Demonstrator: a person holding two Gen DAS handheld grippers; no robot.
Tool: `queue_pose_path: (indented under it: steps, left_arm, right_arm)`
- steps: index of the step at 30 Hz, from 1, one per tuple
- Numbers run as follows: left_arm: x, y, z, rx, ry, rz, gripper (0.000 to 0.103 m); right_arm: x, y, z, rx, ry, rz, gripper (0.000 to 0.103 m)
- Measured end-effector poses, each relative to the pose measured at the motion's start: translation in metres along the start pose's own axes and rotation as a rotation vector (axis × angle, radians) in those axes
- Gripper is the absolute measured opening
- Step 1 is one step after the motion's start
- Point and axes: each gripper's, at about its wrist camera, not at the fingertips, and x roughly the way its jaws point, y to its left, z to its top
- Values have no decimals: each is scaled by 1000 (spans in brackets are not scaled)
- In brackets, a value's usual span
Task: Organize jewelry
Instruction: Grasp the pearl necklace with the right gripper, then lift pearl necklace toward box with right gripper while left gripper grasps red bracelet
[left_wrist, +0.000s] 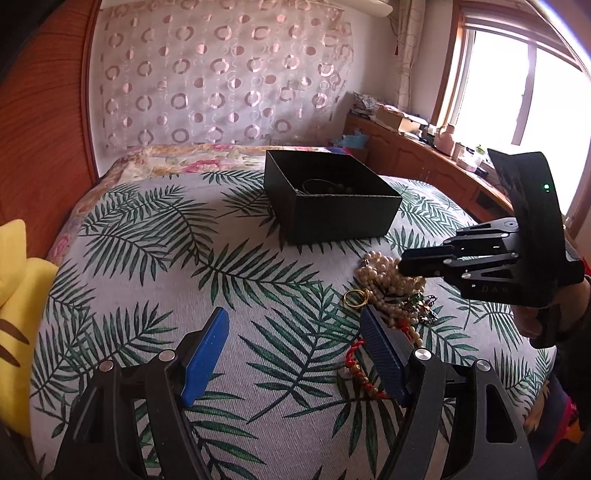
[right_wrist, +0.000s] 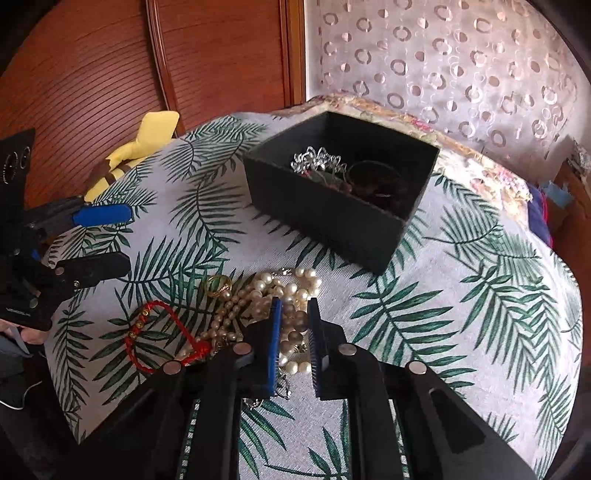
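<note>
A black open box (left_wrist: 332, 199) stands on the leaf-print cloth (left_wrist: 236, 280) and holds several jewelry pieces; in the right wrist view the box (right_wrist: 332, 218) shows a silver piece (right_wrist: 314, 160) and dark beads inside. A pile of pearl necklaces (right_wrist: 273, 295), a gold ring (right_wrist: 218, 285) and a red cord bracelet (right_wrist: 159, 332) lie in front of it. My right gripper (right_wrist: 293, 306) is lowered over the pearls, jaws narrowly apart around a strand. My left gripper (left_wrist: 291, 325) is open and empty, left of the pile (left_wrist: 384, 280).
A yellow plush toy (left_wrist: 18, 295) lies at the table's left edge. A wooden wardrobe (right_wrist: 110, 66) stands behind. A wooden counter with clutter (left_wrist: 424, 147) runs along the window at the right. A patterned curtain (left_wrist: 221, 74) hangs at the back.
</note>
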Motion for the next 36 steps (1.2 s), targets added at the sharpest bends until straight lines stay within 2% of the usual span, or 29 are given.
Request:
queue_pose_path:
  steps: [6, 14, 29, 30, 31, 36]
  left_arm:
    - [-1, 1, 1, -5, -2, -2, 70]
    - [3, -2, -1, -5, 9, -5, 70]
    - [7, -18, -5, 49, 50, -27, 70]
    - [7, -20, -5, 57, 55, -30, 68]
    - [8, -22, -6, 70, 65, -37, 60]
    - [13, -28, -9, 88, 102, -77, 36]
  right_arm:
    - [-19, -2, -3, 14, -70, -18, 15]
    - [-71, 2, 6, -9, -198, -65, 15]
    - [-122, -2, 18, -10, -325, -111, 15]
    - [-126, -2, 20, -11, -335, -116, 15]
    - [-129, -2, 21, -12, -341, -118, 15]
    - [-141, -2, 24, -25, -362, -131, 15]
